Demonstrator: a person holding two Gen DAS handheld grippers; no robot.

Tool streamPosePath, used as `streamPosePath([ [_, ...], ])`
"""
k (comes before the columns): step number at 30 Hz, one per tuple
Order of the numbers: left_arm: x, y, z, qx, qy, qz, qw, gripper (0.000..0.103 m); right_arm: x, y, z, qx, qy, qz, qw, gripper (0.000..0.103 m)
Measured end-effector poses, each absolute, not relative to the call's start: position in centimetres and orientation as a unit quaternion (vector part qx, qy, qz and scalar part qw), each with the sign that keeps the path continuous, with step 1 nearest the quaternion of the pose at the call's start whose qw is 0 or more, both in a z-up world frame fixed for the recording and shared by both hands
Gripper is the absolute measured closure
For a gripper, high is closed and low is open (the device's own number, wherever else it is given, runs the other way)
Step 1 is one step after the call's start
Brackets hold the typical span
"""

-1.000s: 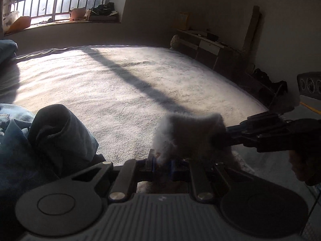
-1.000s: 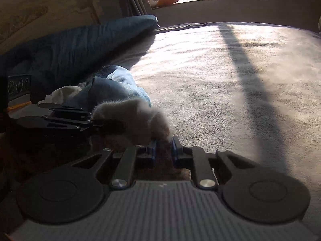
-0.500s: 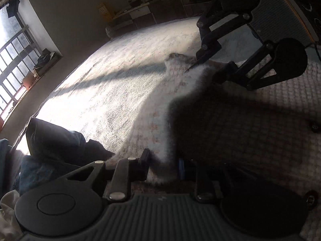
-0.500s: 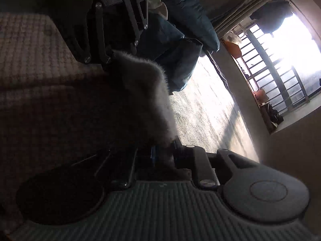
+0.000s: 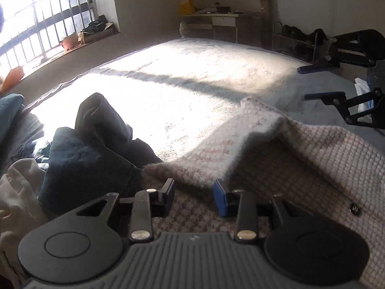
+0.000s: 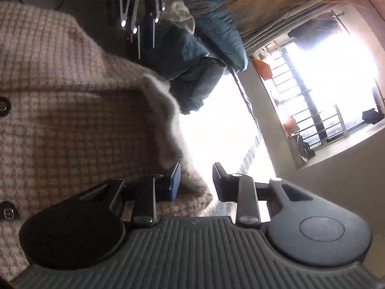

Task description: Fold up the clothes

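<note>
A fluffy pink-and-white houndstooth jacket [image 5: 300, 168] lies spread on the grey bed [image 5: 192, 84], its upper edge folded over as a flap. My left gripper [image 5: 194, 195] sits at the flap's near end. Its jaws are opening, and the fabric lies loose between the pads without being pressed. My right gripper [image 6: 196, 180] is at the flap's other end, rolled on its side. Its jaws are opening too, with the fuzzy edge [image 6: 168, 125] resting against the blue pad only. Each gripper shows in the other's view: the right gripper [image 5: 306, 83] and the left gripper [image 6: 142, 31].
A heap of dark blue jeans and clothes [image 5: 96, 149] and a white garment [image 5: 19, 192] lie left of the jacket. Metal snap buttons [image 6: 3, 106] run along the jacket front. A barred window [image 5: 48, 38], a desk [image 5: 216, 24] and a shoe rack [image 5: 293, 36] line the walls.
Both grippers were shut on the fluffy edge and held it up; they have drawn apart, laid the flap on the jacket, and their jaws have parted. The right gripper rolled sideways.
</note>
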State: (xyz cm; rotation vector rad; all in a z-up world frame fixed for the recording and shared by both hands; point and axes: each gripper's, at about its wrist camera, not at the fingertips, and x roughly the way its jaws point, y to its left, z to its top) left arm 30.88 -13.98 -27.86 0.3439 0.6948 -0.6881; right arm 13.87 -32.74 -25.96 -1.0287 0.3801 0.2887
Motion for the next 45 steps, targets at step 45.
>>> streamPosePath([
  [45, 29.8, -19.8, -36.2, 0.224, 0.307, -0.271, 0.884, 0.059, 28.4, -35.5, -34.2, -0.026, 0.409, 0.07, 0.909, 0.075],
])
